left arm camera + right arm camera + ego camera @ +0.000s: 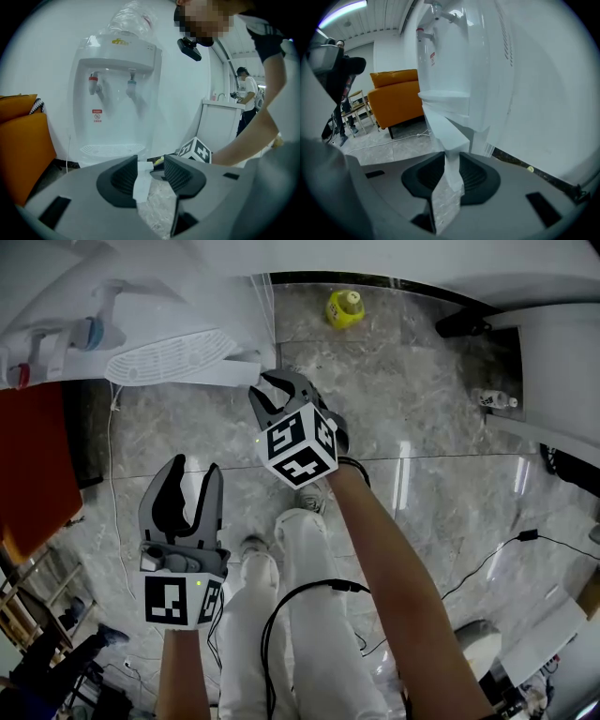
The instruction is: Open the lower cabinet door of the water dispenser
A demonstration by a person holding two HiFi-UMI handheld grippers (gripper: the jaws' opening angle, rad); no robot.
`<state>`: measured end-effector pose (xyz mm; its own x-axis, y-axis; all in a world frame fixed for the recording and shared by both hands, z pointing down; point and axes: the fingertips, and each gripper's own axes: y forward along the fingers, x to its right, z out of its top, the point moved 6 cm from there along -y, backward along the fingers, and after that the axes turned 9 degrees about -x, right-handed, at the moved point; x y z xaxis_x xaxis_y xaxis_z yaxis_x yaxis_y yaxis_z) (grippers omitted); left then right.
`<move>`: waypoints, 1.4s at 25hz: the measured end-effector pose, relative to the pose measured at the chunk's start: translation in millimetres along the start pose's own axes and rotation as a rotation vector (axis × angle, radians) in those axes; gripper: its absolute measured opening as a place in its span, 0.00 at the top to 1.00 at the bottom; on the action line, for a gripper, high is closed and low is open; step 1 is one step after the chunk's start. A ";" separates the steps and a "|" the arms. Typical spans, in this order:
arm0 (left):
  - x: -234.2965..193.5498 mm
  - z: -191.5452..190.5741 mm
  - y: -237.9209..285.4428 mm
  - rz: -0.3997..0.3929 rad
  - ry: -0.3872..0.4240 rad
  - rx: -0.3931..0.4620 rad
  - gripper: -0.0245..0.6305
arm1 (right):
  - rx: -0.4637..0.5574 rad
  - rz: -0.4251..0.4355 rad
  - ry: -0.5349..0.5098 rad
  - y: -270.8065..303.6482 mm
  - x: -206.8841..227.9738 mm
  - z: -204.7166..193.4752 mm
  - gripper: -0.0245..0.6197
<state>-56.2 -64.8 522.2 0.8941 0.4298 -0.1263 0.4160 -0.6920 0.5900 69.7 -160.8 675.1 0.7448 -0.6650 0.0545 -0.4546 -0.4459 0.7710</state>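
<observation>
The right claw (pixel 452 165) is closed on the free edge of the lower cabinet door (pixel 446 129) – the thin white panel fills the gap between its ribbed pads and runs up to the water dispenser (pixel 459 56) just behind. The door's edge stands out a little from the dispenser's body, low down beneath the drip tray (pixel 169 357). In the head view this claw reaches to the dispenser's lower corner, its marker cube facing up.

The left claw (pixel 194 474) hangs back over the marble floor (pixel 422 427), well apart from the dispenser. Its jaws are partly open and grip nothing – only floor and the distant door edge show between them.

An orange sofa (pixel 33 465) stands left of the dispenser, and a yellow bottle (pixel 344 308) sits on the floor near the wall.
</observation>
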 end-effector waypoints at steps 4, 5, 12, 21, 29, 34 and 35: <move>-1.6 -4.7 -7.3 0.011 -0.016 -0.008 0.69 | -0.013 0.025 -0.019 -6.5 -15.4 -8.1 0.81; -1.8 -5.6 -9.0 0.014 -0.019 -0.010 0.69 | -0.017 0.032 -0.024 -8.0 -19.5 -9.8 0.81; -3.2 -13.6 -22.5 0.021 -0.048 -0.019 0.69 | -0.043 0.081 -0.061 -16.5 -56.1 -21.0 0.82; -9.8 -26.8 -36.9 0.029 -0.080 -0.032 0.69 | -0.064 0.127 -0.089 -21.1 -96.1 -29.6 0.96; -9.5 -32.9 -32.5 0.025 -0.143 -0.068 0.69 | -0.056 0.110 -0.060 -34.4 -96.3 -28.9 0.96; -7.7 -39.8 -11.7 0.040 -0.201 -0.101 0.68 | -0.034 0.083 -0.033 -58.9 -81.9 -28.6 0.96; -7.1 -41.4 -7.0 0.044 -0.215 -0.111 0.67 | -0.030 0.077 -0.026 -64.4 -78.3 -29.2 0.96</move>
<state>-72.4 -39.0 552.0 0.9306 0.2592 -0.2585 0.3659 -0.6344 0.6810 54.9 -62.6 639.8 0.6948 -0.7125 0.0983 -0.4953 -0.3748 0.7837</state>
